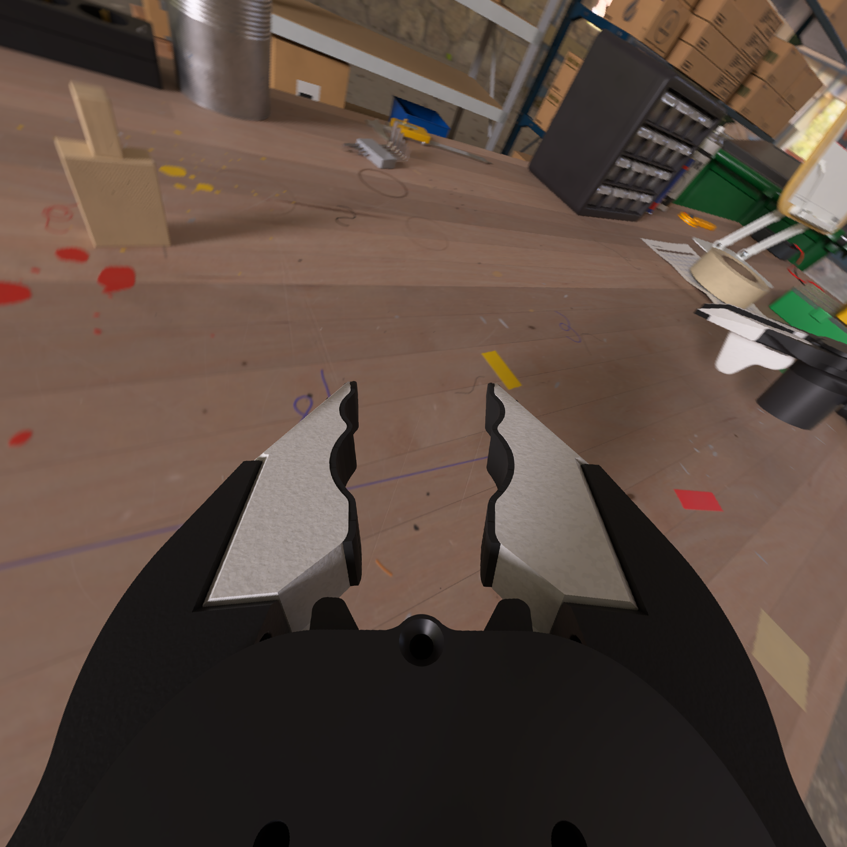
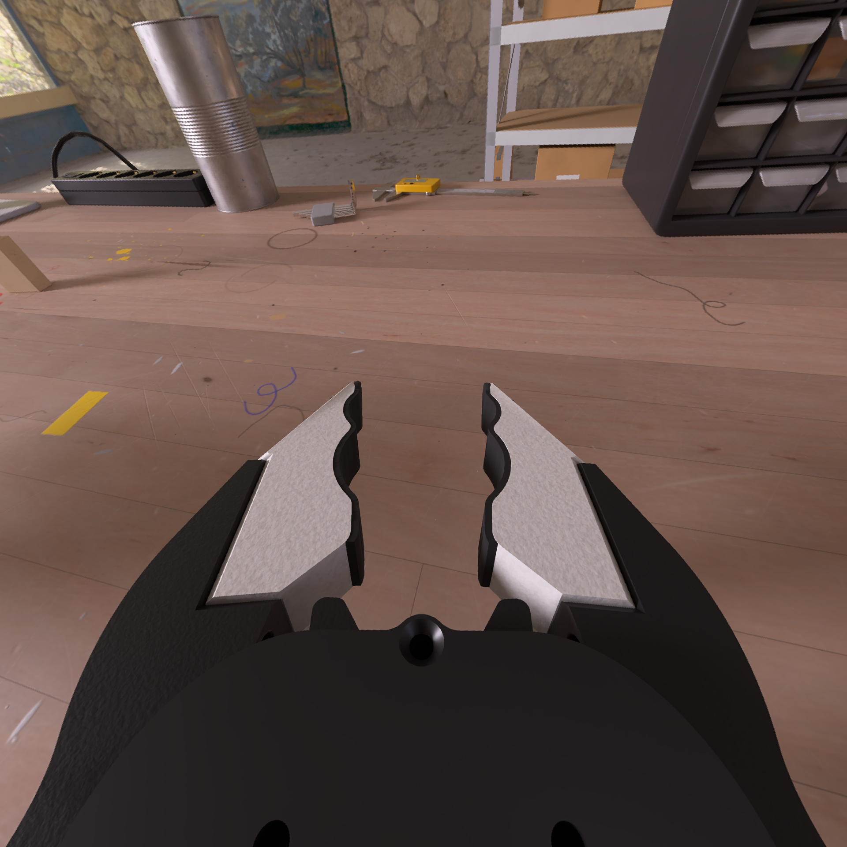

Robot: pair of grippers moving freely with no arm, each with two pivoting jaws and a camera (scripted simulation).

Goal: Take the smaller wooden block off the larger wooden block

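Left wrist view: left gripper (image 1: 421, 389) parted wide, nothing held; matte grey fingers (image 1: 293, 504) with wavy black pads. Far upper left on scuffed, paint-spattered wooden surface (image 1: 412, 284): pale larger wooden block (image 1: 117, 201), smaller wooden block (image 1: 96, 119) upright on top, touching. Ribbed metal cylinder (image 1: 222, 55) behind. Right wrist view: right gripper (image 2: 421, 389) equally spread, empty; larger block cut off at left edge.

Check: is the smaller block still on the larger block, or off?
On. In the left wrist view the smaller block stands upright on top of the larger block. Both grippers, left and right, are open and empty.
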